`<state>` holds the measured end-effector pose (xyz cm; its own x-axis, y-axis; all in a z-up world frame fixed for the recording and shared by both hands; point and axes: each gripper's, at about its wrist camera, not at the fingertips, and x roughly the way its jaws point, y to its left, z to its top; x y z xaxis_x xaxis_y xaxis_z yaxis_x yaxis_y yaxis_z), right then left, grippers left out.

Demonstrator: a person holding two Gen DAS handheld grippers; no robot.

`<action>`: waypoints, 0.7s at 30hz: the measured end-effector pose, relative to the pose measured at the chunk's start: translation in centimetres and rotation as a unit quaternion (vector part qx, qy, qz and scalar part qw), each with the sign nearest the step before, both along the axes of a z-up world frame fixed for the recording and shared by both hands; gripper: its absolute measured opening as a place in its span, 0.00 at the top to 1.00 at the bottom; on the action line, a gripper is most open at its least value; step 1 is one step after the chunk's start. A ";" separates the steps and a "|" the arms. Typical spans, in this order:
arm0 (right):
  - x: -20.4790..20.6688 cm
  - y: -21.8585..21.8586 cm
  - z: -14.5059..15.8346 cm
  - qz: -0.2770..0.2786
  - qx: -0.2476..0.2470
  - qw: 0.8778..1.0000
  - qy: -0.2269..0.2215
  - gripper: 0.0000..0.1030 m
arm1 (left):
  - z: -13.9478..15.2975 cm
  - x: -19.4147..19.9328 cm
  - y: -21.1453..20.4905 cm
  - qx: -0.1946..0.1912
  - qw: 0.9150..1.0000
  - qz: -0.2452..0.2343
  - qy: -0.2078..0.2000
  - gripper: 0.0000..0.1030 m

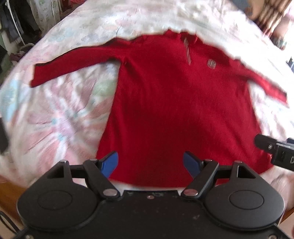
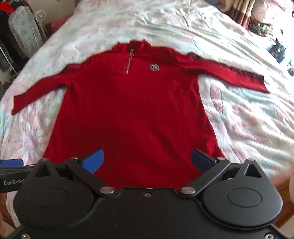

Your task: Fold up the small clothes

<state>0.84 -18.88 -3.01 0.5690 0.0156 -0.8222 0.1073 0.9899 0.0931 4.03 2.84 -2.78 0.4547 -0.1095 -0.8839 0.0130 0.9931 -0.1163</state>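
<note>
Surface: a bed (image 2: 229, 114) covered by a pale sheet with a faded floral print in pink, green and light blue. The sheet is wrinkled, most of all toward the far end. A strip of wooden bed frame (image 2: 283, 194) shows at the near edge.

Task item: one red sweater (image 2: 132, 110) lies flat on the sheet, front up, collar toward the far end and hem at the near edge. Both sleeves are spread outward, each angled slightly back toward the near edge. A short zipper (image 2: 129, 63) runs down from the collar, and a round silver badge (image 2: 154, 67) sits on the chest just beside it. The body of the garment lies smooth, with no fold in it.

Tools: the left gripper (image 1: 150, 163) hovers over the hem, its blue fingers (image 1: 110, 162) spread wide apart and nothing between them. The right gripper (image 2: 147, 161) is likewise over the hem, fingers spread wide and empty. Whether either touches the fabric cannot be told. The two stand side by side; each shows at the edge of the other's view.

Room: at the far left, an upright ironing board (image 2: 23, 36) with a printed cover, a small white fan (image 2: 40, 17), and dark hanging clothes (image 2: 5, 27). At the far right, patterned pillows (image 2: 257, 16) lie at the head of the bed. The left wrist view is blurred; fine detail there is unreadable.
</note>
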 end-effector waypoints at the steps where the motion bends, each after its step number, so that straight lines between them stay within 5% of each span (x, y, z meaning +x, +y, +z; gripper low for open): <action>1: 0.4 0.0 -0.1 0.002 0.003 1.000 -0.018 0.00 | -0.3 0.5 0.8 -0.020 1.000 0.009 -0.014 0.23; 8: 3.7 0.5 -1.8 0.034 0.030 0.987 -0.154 0.00 | -2.7 3.8 7.7 -0.038 0.983 0.111 -0.138 0.23; 13: 7.1 0.8 -3.4 0.029 0.063 0.973 -0.218 0.00 | -4.9 6.3 15.1 -0.146 0.949 0.174 -0.220 0.23; 15: 8.6 0.9 -4.1 0.020 0.066 0.971 -0.230 0.00 | -6.2 8.2 18.1 -0.155 0.944 0.194 -0.218 0.23; 18: 10.7 1.5 -5.3 0.000 0.037 0.977 -0.211 0.00 | -8.4 11.0 22.6 -0.118 0.934 0.253 -0.224 0.23; 21: 12.3 1.7 -6.7 -0.008 0.018 0.982 -0.188 0.00 | -11.2 13.0 28.1 -0.142 0.901 0.347 -0.220 0.27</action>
<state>13.10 -17.16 -9.72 0.8332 0.0294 -0.5522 0.0738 0.9837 0.1637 17.06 30.90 -13.97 0.7999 0.1425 -0.5830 -0.4925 0.7110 -0.5019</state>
